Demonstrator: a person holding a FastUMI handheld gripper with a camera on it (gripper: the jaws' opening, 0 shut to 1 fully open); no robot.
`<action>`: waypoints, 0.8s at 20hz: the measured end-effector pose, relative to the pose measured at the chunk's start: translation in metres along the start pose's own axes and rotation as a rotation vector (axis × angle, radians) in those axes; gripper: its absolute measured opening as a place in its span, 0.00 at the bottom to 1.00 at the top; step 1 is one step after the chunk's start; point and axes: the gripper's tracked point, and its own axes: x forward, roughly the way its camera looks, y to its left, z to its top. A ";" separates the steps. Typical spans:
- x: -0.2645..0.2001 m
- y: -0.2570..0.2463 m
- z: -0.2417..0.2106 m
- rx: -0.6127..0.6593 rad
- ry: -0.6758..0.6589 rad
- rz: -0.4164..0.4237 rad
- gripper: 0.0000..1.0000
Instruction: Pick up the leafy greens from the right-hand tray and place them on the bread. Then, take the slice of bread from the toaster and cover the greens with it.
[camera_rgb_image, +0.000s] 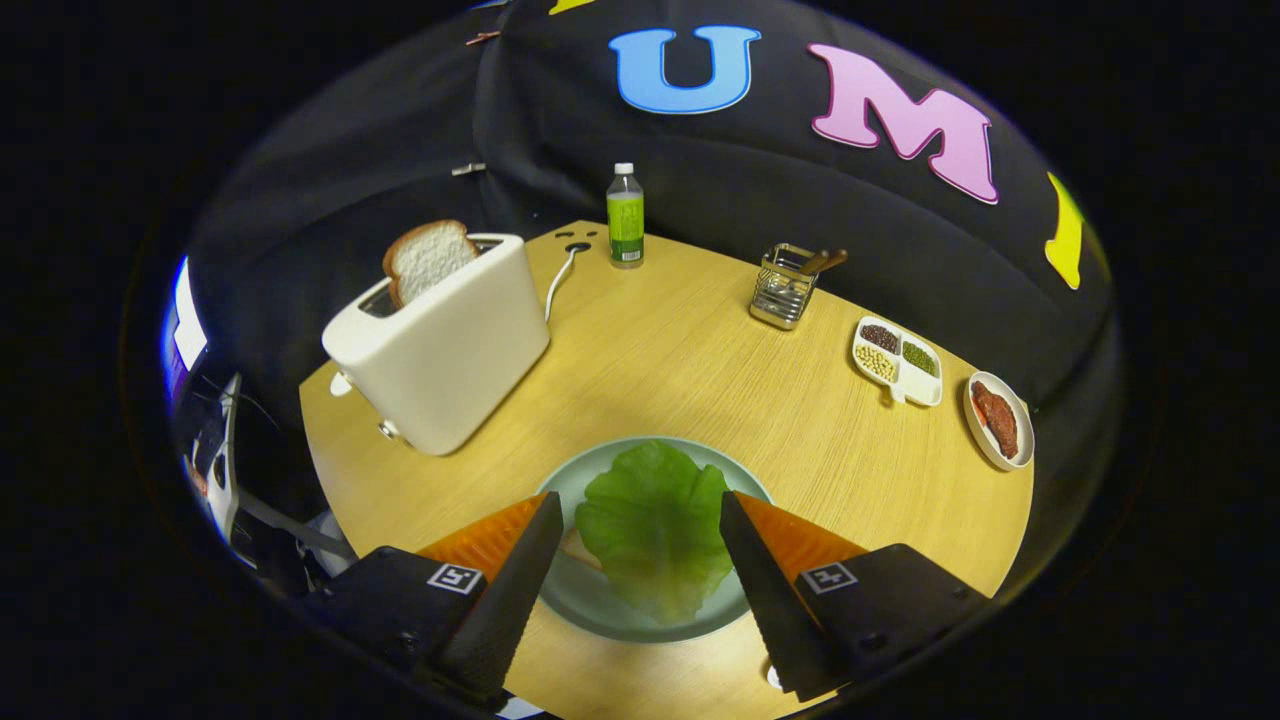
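Having the leafy greens (652, 525) already on the bread (578, 546) in the plate (585, 600), the open, empty tongs (640, 520) should now approach the slice of bread (428, 258) in the toaster (445, 345) from above and grip it gently.

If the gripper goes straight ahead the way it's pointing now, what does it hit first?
Most likely the lettuce leaf lying on the green plate. The gripper has its jaws open, one on each side of the leaf. Its height above the leaf is hard to judge.

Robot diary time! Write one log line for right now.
gripper: open, over plate | leafy greens: on plate | bread slice: in toaster | next: probably bread
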 end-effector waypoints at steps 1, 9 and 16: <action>-0.003 0.002 0.006 0.013 -0.013 0.005 0.99; -0.042 0.030 0.079 -0.024 -0.156 0.029 1.00; -0.060 0.081 0.161 -0.038 -0.295 0.055 1.00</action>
